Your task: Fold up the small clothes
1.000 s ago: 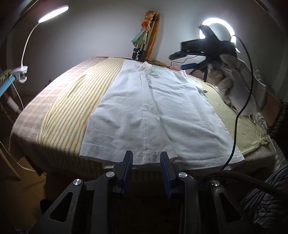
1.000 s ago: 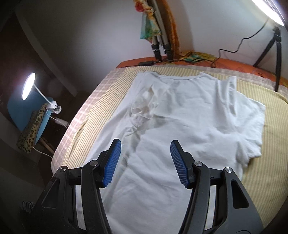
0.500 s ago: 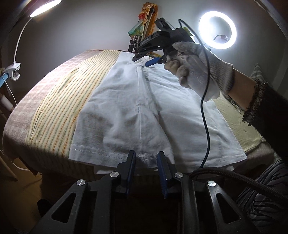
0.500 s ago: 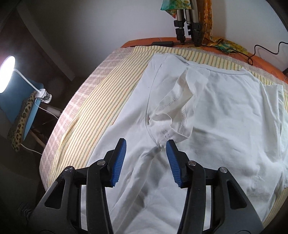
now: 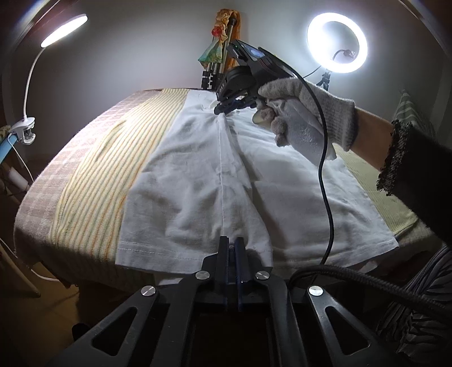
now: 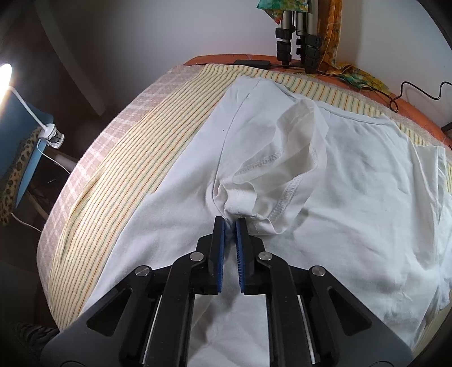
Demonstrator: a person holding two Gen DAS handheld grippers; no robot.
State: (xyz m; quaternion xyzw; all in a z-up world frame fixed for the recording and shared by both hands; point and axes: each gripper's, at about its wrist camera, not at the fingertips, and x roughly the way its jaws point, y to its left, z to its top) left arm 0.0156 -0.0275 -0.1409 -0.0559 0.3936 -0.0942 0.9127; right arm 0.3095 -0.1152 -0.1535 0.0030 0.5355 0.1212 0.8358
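White T-shirt (image 5: 197, 175) is lying spread across the striped yellow cloth (image 5: 113, 169) on the table, and the folding is only beginning: one long side is already lying doubled inward along a lengthwise crease, with its sleeve (image 6: 282, 158) tucked over the chest, while the other side and the crosswise folds are, by my reading, still waiting.

At the lower centre of the left wrist view, the left gripper (image 5: 232, 248) is pinching the hem right where that crease meets the near edge — its jaws have just been closing and are now standing shut on the fabric, with the shirt stretching away from them toward the top of the frame. At the lower centre of the right wrist view, the right gripper (image 6: 230, 223) is biting the bunched cloth at the sleeve's underarm; its jaws have just been closing too, and the blue pads are now pressing a small ridge of fabric between them.

Further up in the left view, the person's gloved hand (image 5: 305, 115) is holding that right gripper down at the far end of the same crease, so both grips are sitting on one line — likely preparing the next fold.

Beyond the shirt's collar, a tripod (image 6: 296, 34) is standing at the table's far edge, a ring light (image 5: 337, 42) is glowing at upper right, and a clip lamp (image 5: 63, 26) is shining at upper left.
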